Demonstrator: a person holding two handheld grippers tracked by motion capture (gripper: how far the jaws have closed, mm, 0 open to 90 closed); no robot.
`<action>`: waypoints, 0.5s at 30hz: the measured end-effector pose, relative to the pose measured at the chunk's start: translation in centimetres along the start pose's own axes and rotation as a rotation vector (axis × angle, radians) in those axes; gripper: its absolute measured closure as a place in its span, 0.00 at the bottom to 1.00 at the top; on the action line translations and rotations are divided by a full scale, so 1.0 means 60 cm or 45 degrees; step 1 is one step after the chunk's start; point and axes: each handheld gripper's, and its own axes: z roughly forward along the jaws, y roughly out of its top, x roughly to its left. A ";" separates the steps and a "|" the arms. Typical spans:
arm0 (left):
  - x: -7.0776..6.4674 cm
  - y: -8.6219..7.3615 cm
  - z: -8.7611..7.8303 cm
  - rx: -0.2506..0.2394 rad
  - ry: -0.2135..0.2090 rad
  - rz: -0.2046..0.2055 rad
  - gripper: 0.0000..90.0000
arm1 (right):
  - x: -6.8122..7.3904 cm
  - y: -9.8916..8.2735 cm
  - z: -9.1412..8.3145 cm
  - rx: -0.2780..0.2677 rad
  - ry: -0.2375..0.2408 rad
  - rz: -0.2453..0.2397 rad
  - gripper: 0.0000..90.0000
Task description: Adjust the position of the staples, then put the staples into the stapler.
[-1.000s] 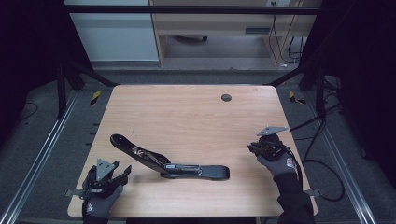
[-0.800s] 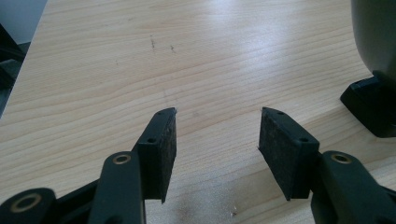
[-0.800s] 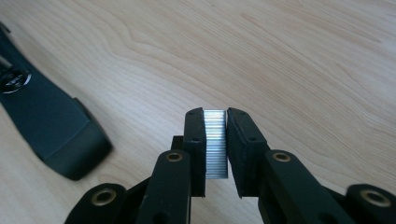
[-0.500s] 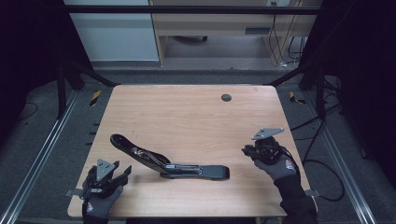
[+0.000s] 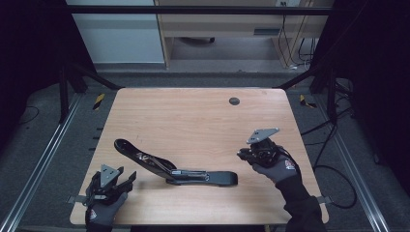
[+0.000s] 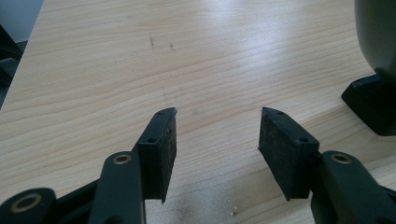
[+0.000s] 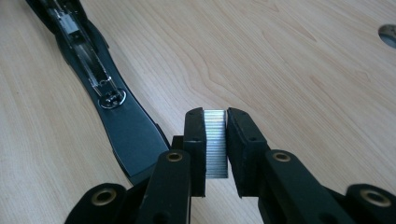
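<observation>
Pale wood table (image 5: 193, 121), dark room – left fingers (image 6: 161, 144) spread; right fingers (image 7: 194, 140) pinching staple strip (image 7: 215, 142)

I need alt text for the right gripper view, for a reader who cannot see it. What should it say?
The right gripper clamps a silver strip of staples between its two black jaws, above a light wooden table. An opened black stapler lies on the table to the left, its metal staple channel exposed.
</observation>
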 end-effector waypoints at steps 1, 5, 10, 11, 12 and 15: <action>0.000 0.000 0.000 0.003 0.000 0.002 0.51 | 0.002 0.003 0.002 -0.002 0.015 -0.013 0.87; 0.001 0.000 0.000 0.004 -0.001 -0.006 0.51 | 0.008 0.018 0.005 0.011 0.043 -0.055 0.87; 0.000 -0.001 0.000 0.006 -0.001 -0.004 0.51 | 0.017 0.033 0.011 -0.002 0.098 -0.096 0.87; 0.000 -0.001 0.001 0.006 0.003 -0.003 0.51 | 0.019 0.036 0.013 -0.002 0.105 -0.105 0.87; 0.000 0.000 0.001 0.010 0.002 0.000 0.51 | 0.021 0.039 0.015 0.000 0.106 -0.113 0.87; -0.002 0.000 0.000 0.006 0.005 0.000 0.51 | 0.027 0.047 0.019 0.002 0.120 -0.138 0.87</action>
